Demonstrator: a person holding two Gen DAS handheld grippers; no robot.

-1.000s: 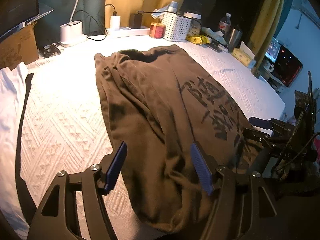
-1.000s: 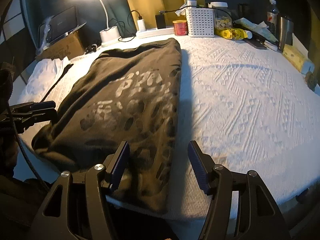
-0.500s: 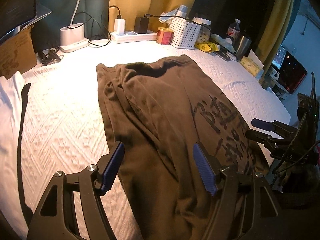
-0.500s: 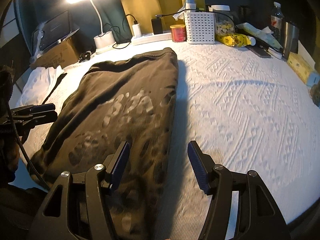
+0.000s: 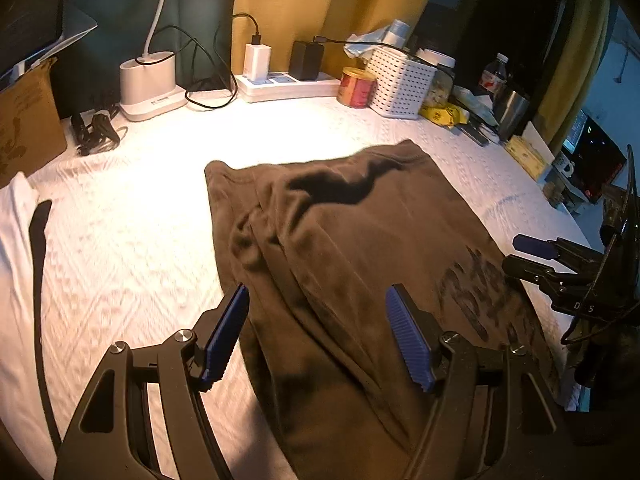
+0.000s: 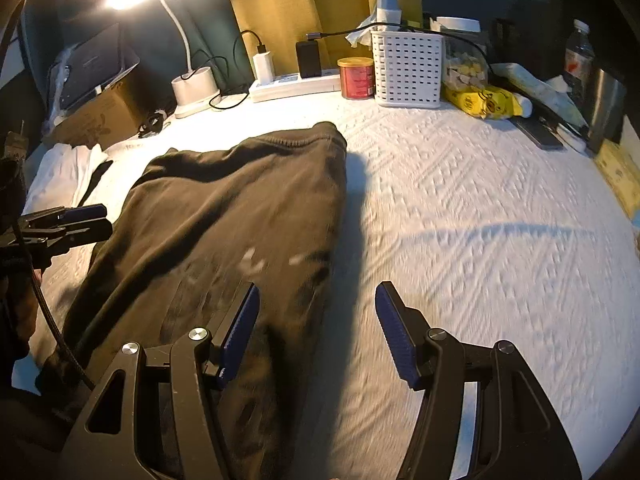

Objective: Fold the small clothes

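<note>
A dark brown garment (image 5: 360, 248) with printed lettering lies lengthwise on the white textured bedspread (image 5: 132, 240); it also fills the left half of the right wrist view (image 6: 224, 232). My left gripper (image 5: 318, 332) hovers open over the garment's left edge, nothing between its blue pads. My right gripper (image 6: 316, 332) is open above the garment's right edge, its left pad over cloth, its right pad over bare bedspread (image 6: 480, 240). Each gripper shows at the side of the other's view: the right one (image 5: 536, 254), the left one (image 6: 76, 220).
Along the far edge stand a lamp base (image 5: 148, 80), a power strip (image 5: 288, 84) with chargers, a red tin (image 5: 358, 88), a white perforated basket (image 5: 400, 80), yellow packets (image 6: 480, 102) and a metal cup (image 5: 512, 114). White cloth (image 5: 16, 216) lies at left, by a cardboard box (image 5: 24, 120).
Both grippers have travelled forward along the garment toward its far end; the print has slid back beneath them. Their jaws have stayed as wide as before.
</note>
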